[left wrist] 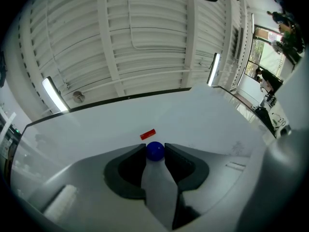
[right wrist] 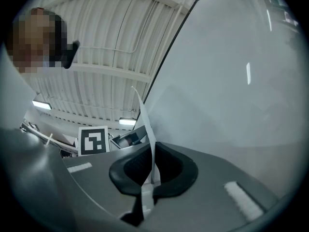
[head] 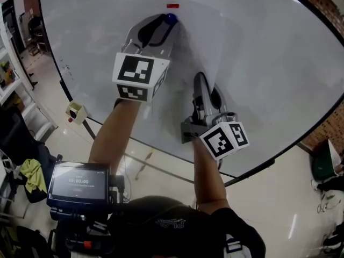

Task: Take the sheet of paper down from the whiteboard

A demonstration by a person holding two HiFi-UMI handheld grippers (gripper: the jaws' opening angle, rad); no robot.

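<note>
A white sheet of paper point(head: 207, 47) lies flat on the whiteboard point(head: 279, 69). A round blue magnet point(head: 171, 19) pins its upper left corner. My left gripper point(head: 167, 22) reaches up to that corner, and in the left gripper view both jaw tips touch the blue magnet point(left wrist: 155, 150), so the left gripper point(left wrist: 155, 152) is shut on it. My right gripper point(head: 202, 80) is lower, at the sheet's bottom edge. The right gripper view shows the right gripper point(right wrist: 152, 147) shut on the thin paper edge point(right wrist: 144, 117), which curls upward away from the board.
A small red bar magnet point(head: 172, 6) sits on the board just above the blue one. A small holder point(head: 76, 112) hangs at the board's lower left edge. A screen device point(head: 79, 183) is mounted near the person's waist. A brick wall point(head: 328, 128) stands to the right.
</note>
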